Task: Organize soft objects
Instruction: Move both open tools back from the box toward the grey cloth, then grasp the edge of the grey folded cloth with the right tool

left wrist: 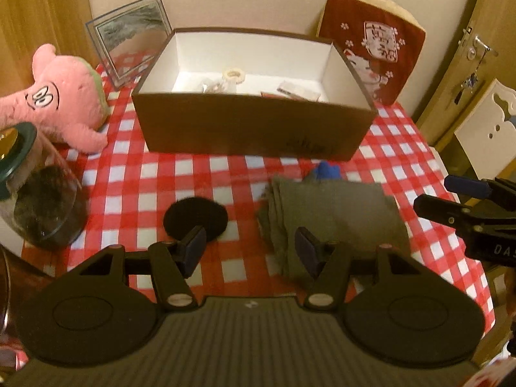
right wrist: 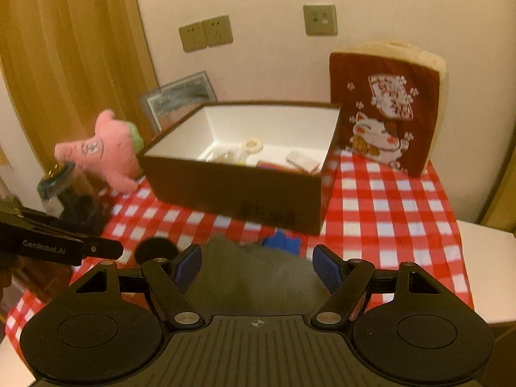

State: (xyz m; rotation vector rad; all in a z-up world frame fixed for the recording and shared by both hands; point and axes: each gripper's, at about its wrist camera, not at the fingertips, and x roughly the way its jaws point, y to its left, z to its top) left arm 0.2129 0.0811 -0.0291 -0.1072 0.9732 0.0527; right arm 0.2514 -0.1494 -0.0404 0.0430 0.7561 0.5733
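Observation:
A folded grey-green cloth [left wrist: 335,216] lies on the checked tablecloth in front of a brown box [left wrist: 251,129]. A small blue soft thing [left wrist: 327,171] peeks out behind the cloth. Left of the cloth lies a black round pad [left wrist: 193,217]. My left gripper [left wrist: 251,249] hangs open and empty above the gap between pad and cloth. My right gripper [right wrist: 258,266] is open over the cloth [right wrist: 258,280], not touching it. It also shows at the right edge of the left wrist view [left wrist: 435,193]. A pink plush [left wrist: 61,96] sits at the left. A red cat cushion [right wrist: 383,113] leans at the back right.
The box [right wrist: 238,193] has a white inside with a few small items. A glass jar with a green lid [left wrist: 32,187] stands at the near left. A picture frame [left wrist: 129,38] leans on the wall. A white chair [left wrist: 487,122] and a door are to the right.

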